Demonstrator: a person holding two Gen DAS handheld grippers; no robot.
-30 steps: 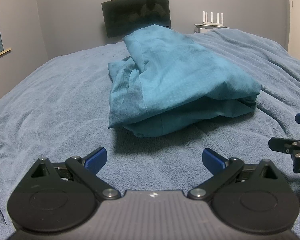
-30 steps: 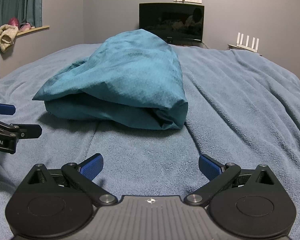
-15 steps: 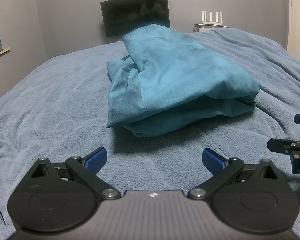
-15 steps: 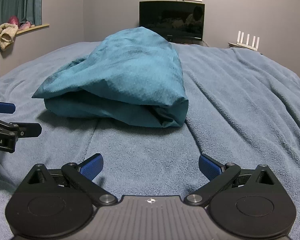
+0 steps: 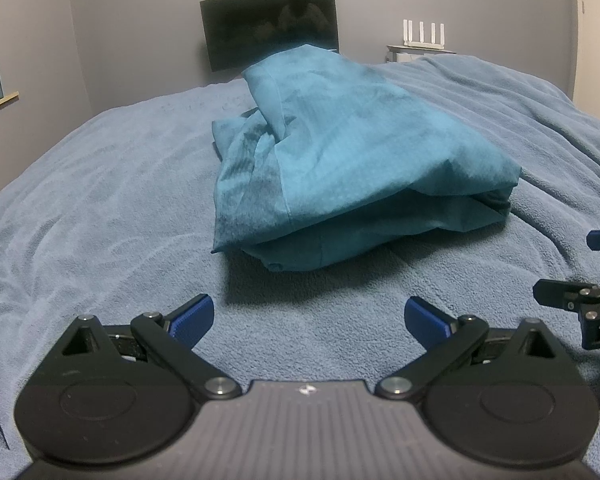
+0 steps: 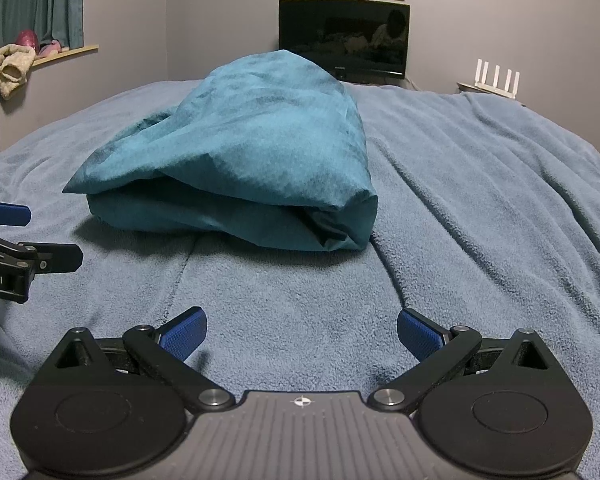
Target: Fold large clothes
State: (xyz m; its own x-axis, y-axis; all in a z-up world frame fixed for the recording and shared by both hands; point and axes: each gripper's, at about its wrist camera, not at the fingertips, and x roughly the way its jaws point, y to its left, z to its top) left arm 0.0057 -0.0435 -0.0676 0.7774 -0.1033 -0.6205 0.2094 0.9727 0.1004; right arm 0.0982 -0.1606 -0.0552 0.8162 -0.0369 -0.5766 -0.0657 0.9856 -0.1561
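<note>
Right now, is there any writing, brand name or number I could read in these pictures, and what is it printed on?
"oot.AI": white letters on the black body of the left gripper, seen at the edge of the right wrist view; the start of the word is cut off.
Monitor: a small mark on its lower edge, too small to read.
The teal garment and blanket show no text.

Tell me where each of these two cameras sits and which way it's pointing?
Left wrist view: sits on the left gripper, looks forward over the blue fleece blanket; its open fingers show, the right gripper at the right edge.
Right wrist view: sits on the right gripper, facing likewise; its open fingers show, the left gripper at the left edge.
Shared: folded teal cloth bundle, black wall screen, white router.
</note>
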